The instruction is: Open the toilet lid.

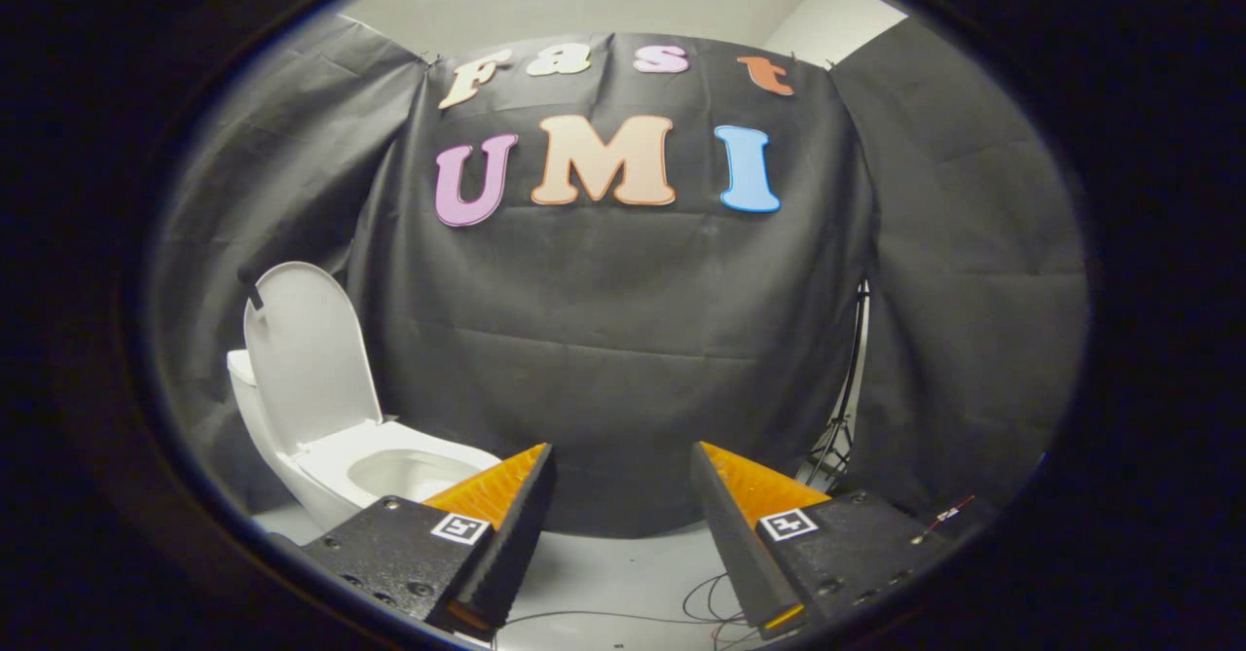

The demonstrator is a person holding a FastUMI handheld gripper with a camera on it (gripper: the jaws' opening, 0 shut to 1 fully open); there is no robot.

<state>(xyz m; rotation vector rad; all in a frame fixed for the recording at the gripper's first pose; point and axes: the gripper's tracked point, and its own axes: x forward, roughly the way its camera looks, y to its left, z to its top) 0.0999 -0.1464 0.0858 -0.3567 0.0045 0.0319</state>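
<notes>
Gripper view: gripper [623,456] held with wedge-shaped fingers spread wide, nothing between them, ridged inner pads [492,488] facing gap. Toilet [331,456], smooth glossy white, sits well off to left beyond left finger. Oval toilet lid [310,351] stands raised, leaning back; bowl exposed. Creased black cloth wall [623,340] ahead. Thin-legged tripod stand [845,408] beyond right finger. Loose wires [711,602] on pale floor.

Black cloth wall [623,340], pale floor [623,573], tripod [845,417] beside it.
</notes>
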